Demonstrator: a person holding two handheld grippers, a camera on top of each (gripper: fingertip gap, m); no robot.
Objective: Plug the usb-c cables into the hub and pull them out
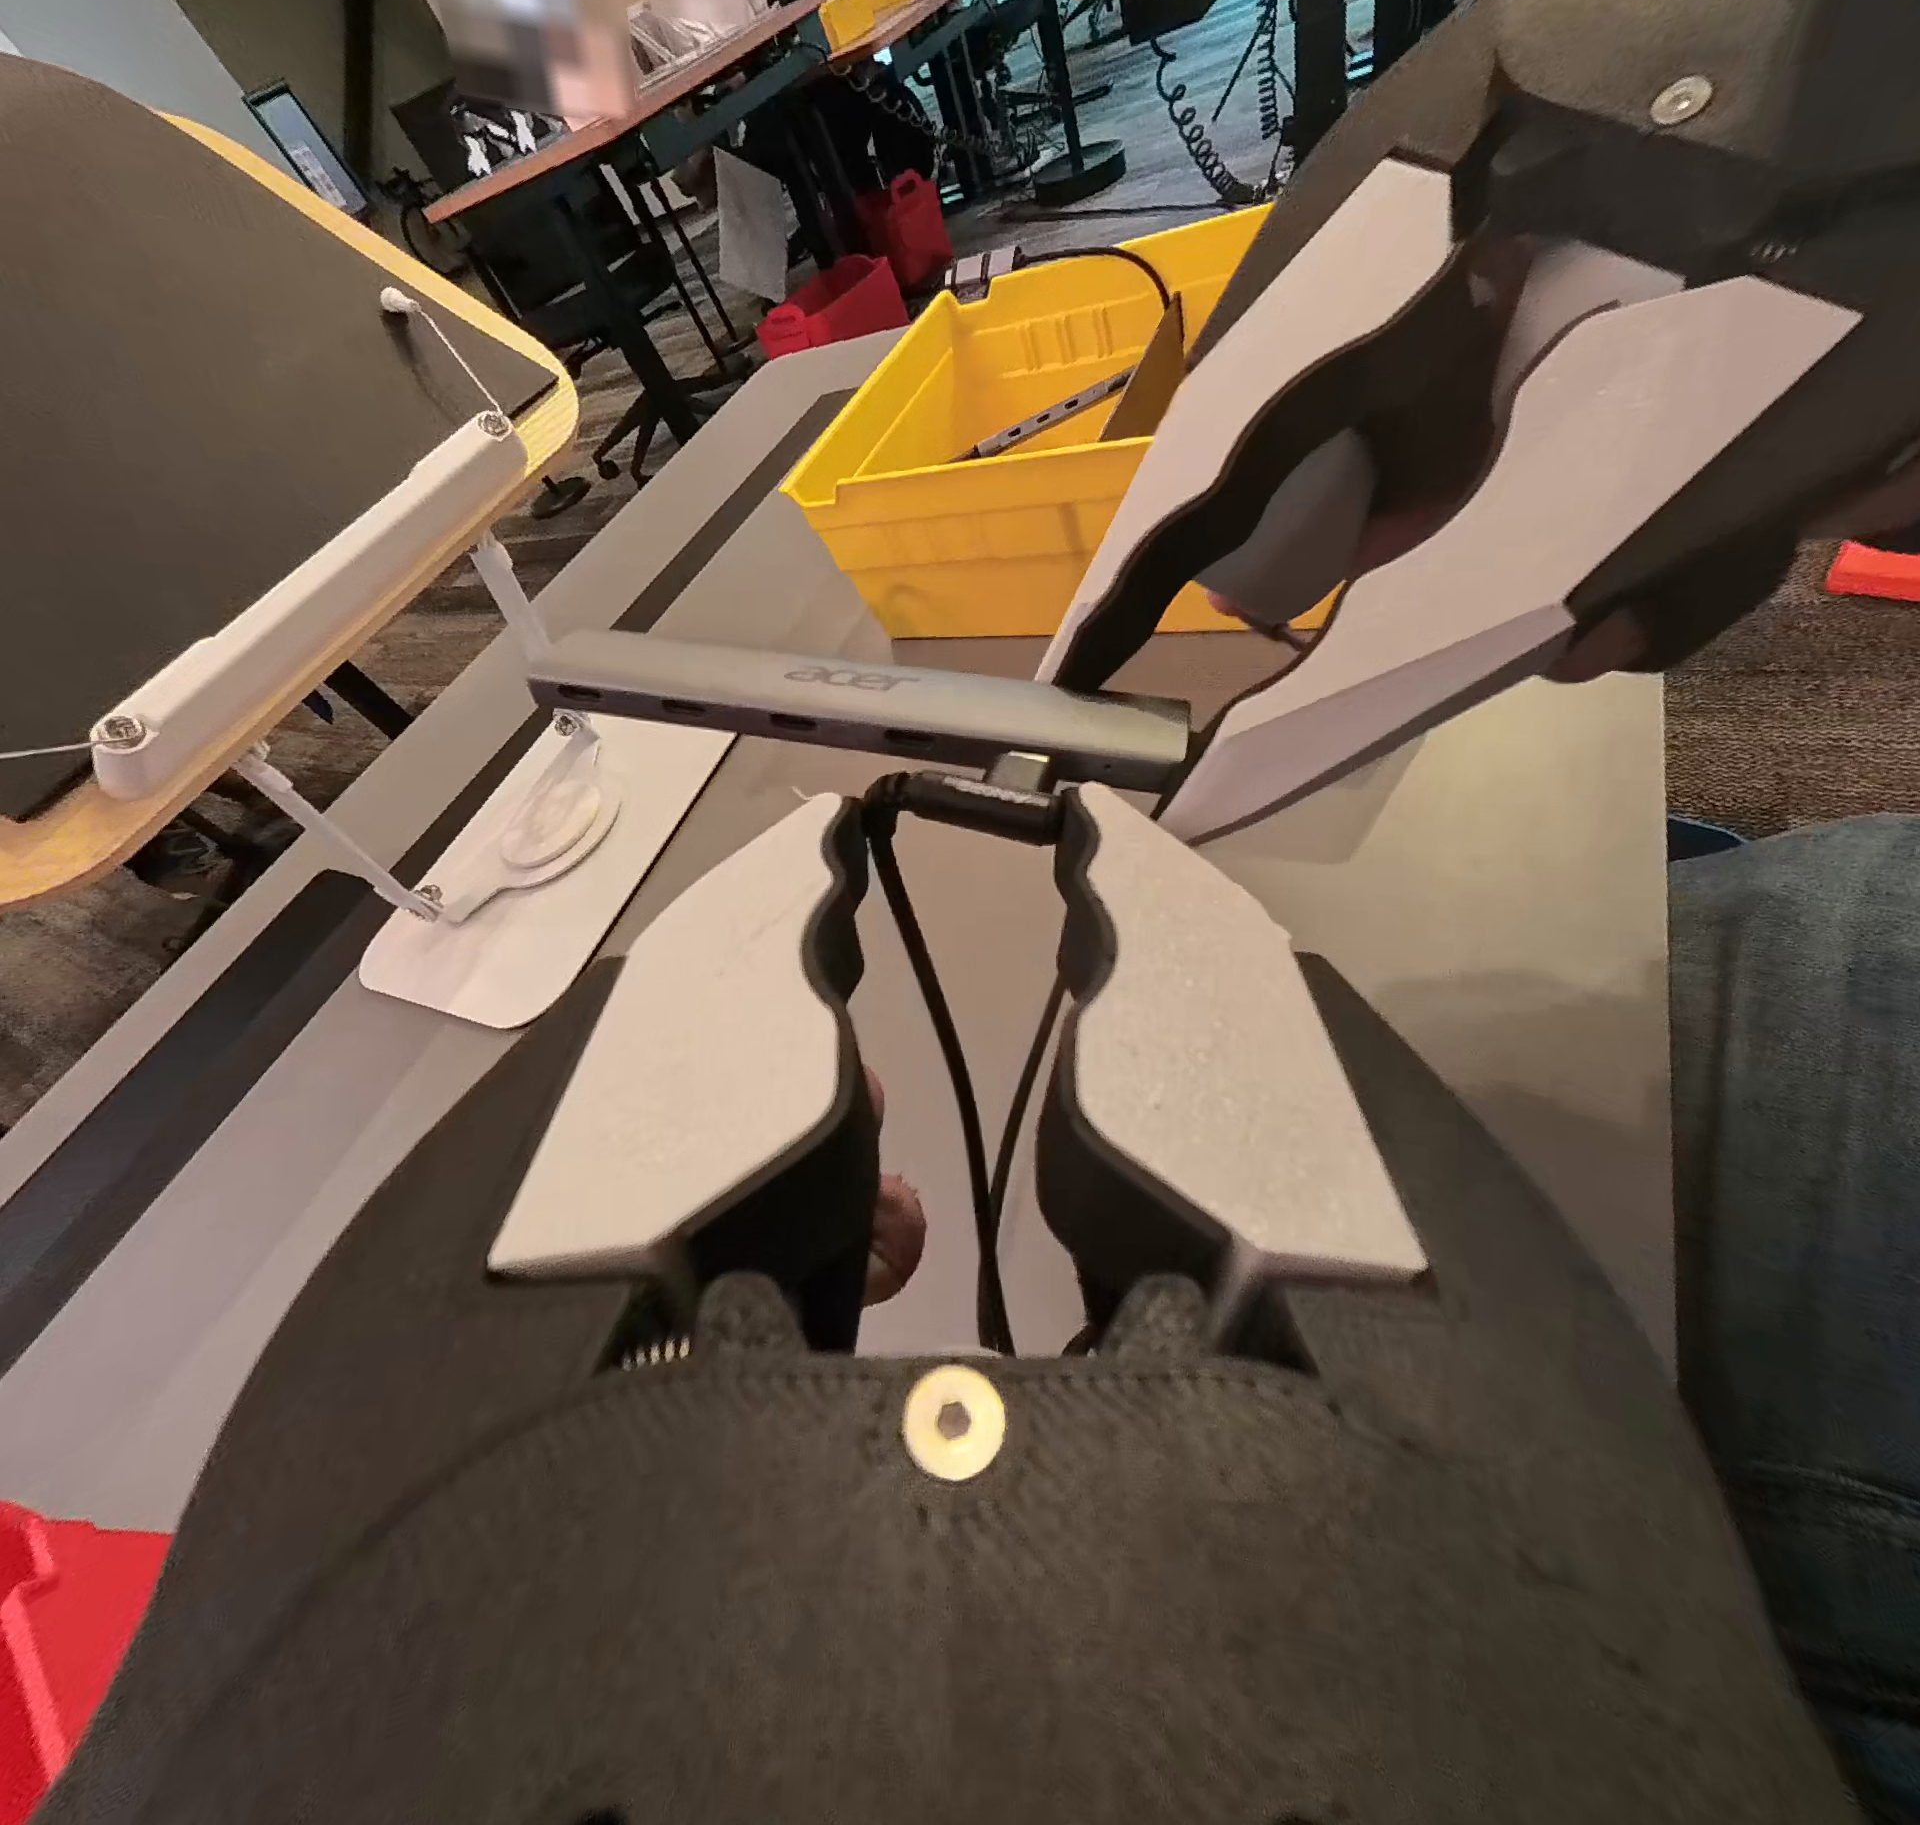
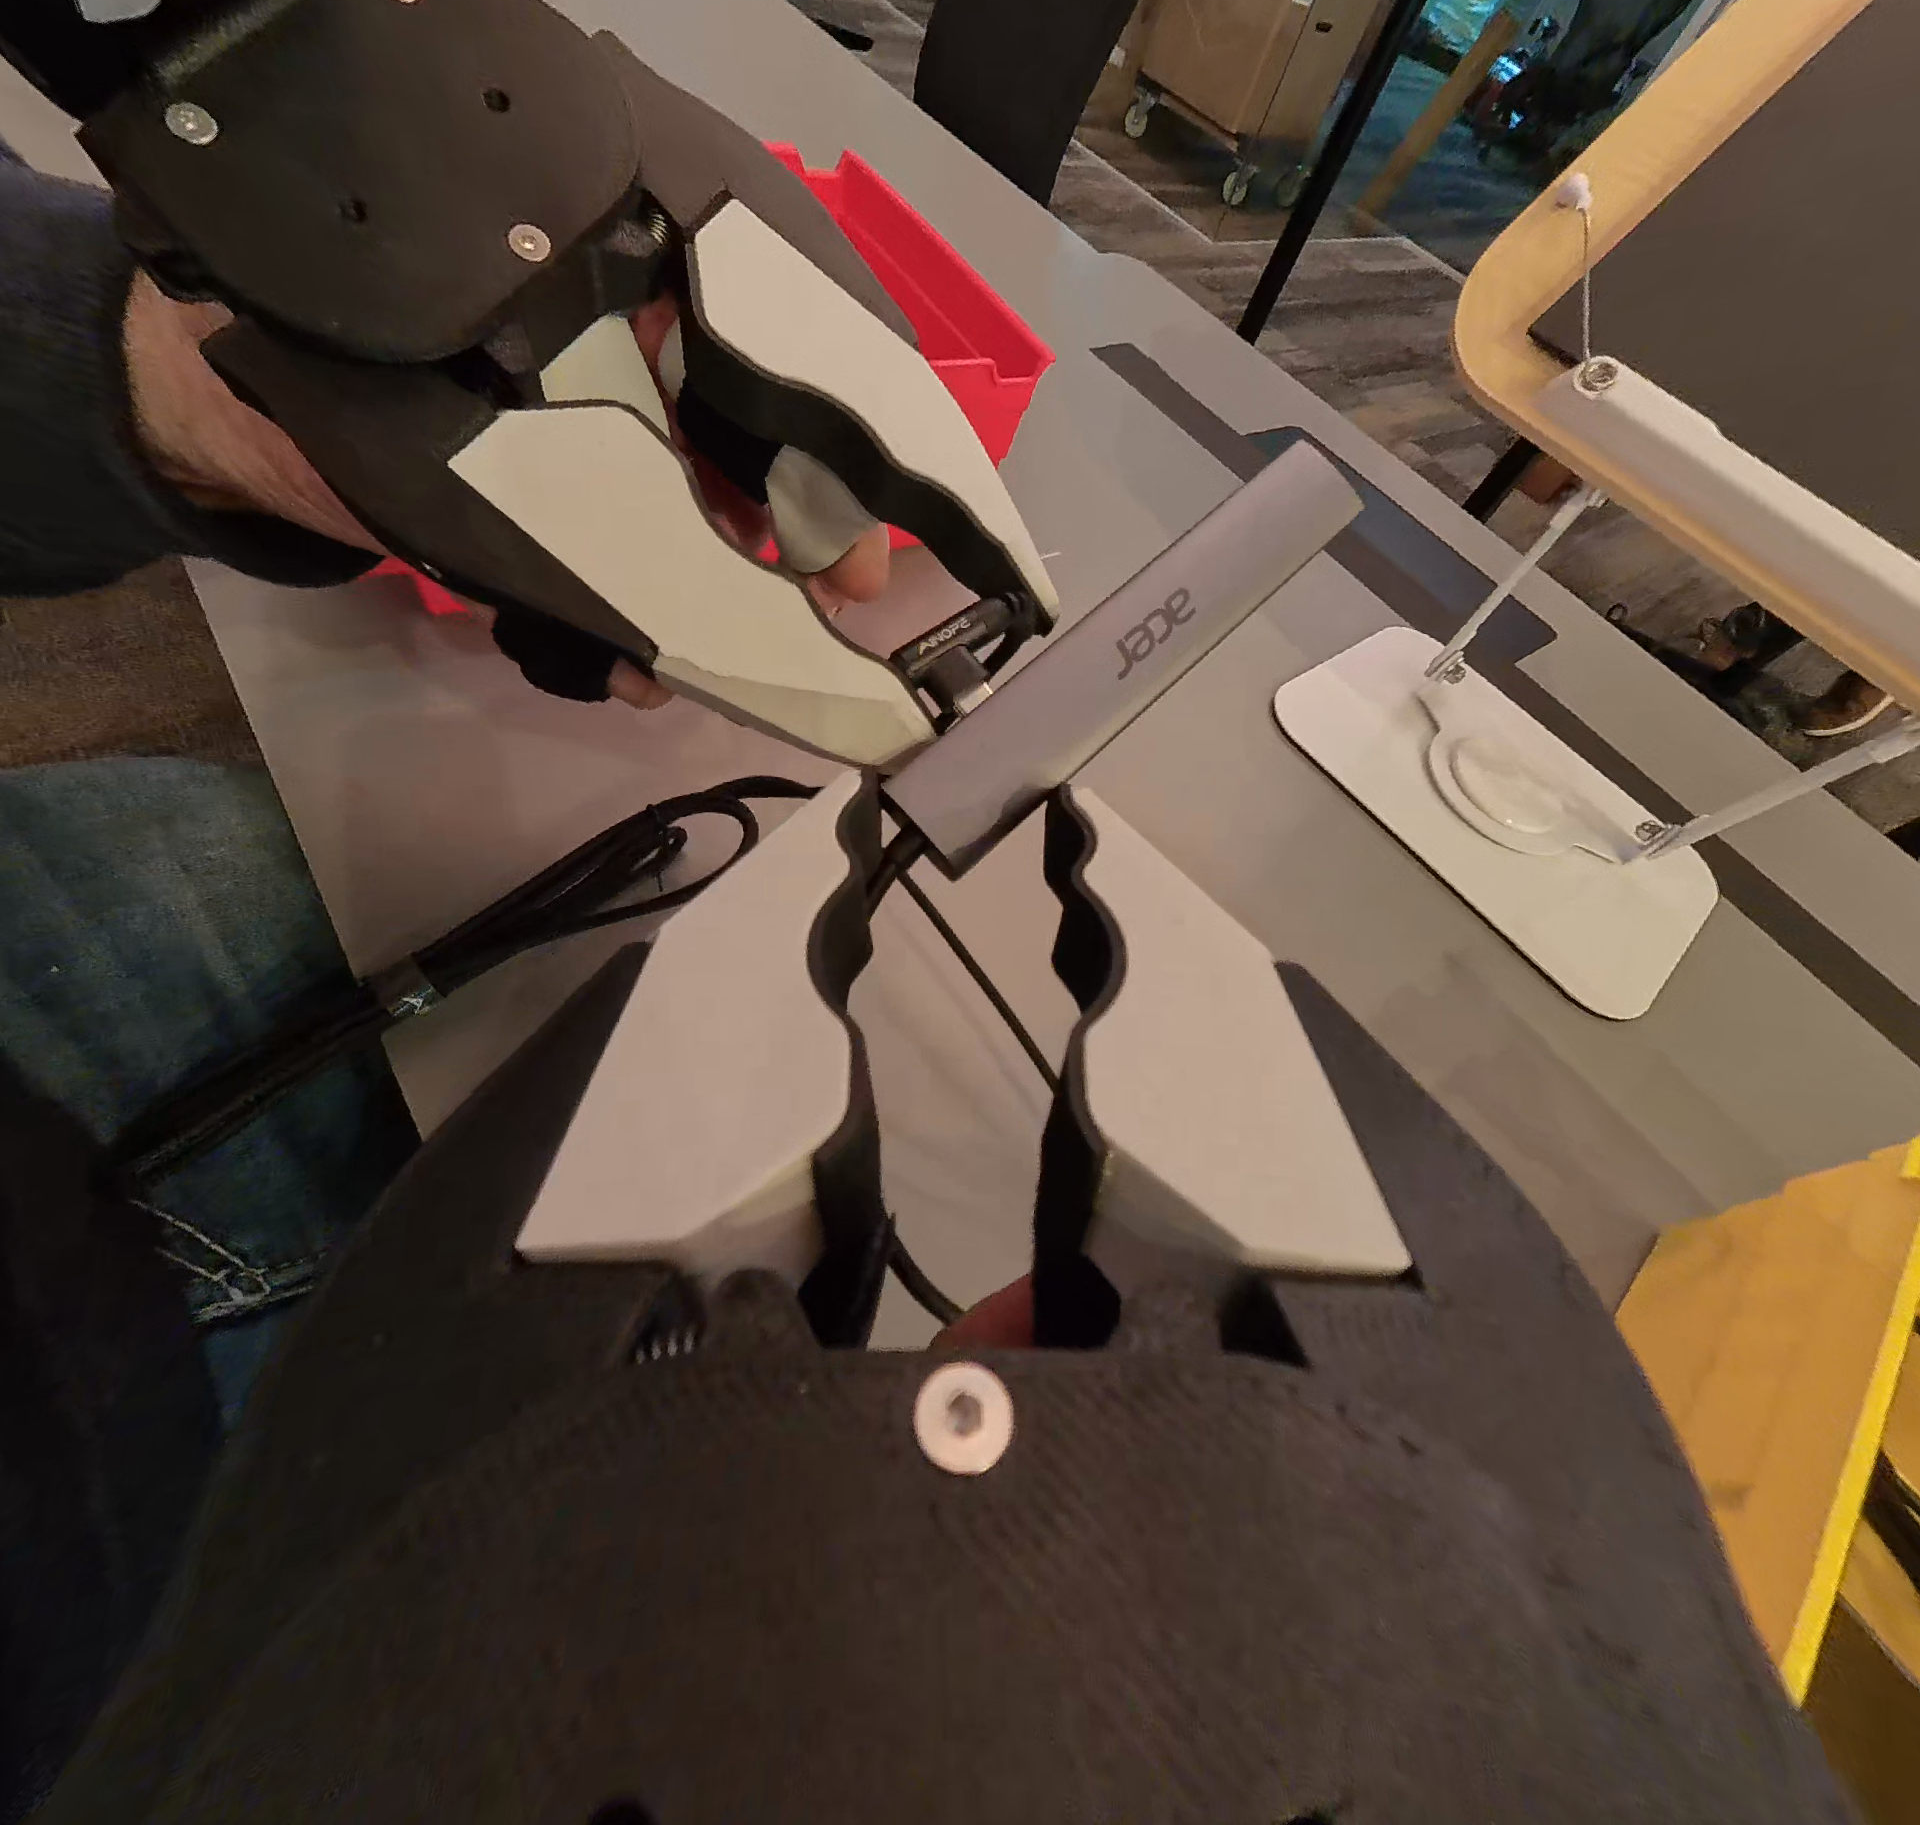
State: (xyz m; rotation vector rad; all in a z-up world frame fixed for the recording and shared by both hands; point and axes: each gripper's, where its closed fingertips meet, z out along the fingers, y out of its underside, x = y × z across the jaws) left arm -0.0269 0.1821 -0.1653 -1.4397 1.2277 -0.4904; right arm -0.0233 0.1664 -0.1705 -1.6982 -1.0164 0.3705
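left wrist view: my left gripper (image 1: pixel 961 819) is pinching the black usb-c plug (image 1: pixel 977 801) at its fingertips, and the plug's metal tip is sitting right at the side of the grey hub (image 1: pixel 831 700). my right gripper (image 1: pixel 1132 726) is clamping the hub's end, holding it up over the grey table (image 1: pixel 1455 892). a yellow bin (image 1: pixel 935 518) is sitting behind.

right wrist view: my right gripper (image 2: pixel 961 825) is gripping the hub (image 2: pixel 1122 663) by its near end, the left gripper (image 2: pixel 971 674) is squeezing the plug (image 2: pixel 951 655) against it, and the black cable (image 2: pixel 582 892) is trailing across the table (image 2: pixel 1195 944).

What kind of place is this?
Probably a shared office or lab workspace: rows of long desks stand behind on carpet, a wheeled office chair sits in the background, and a yellow parts bin rests on the grey table.
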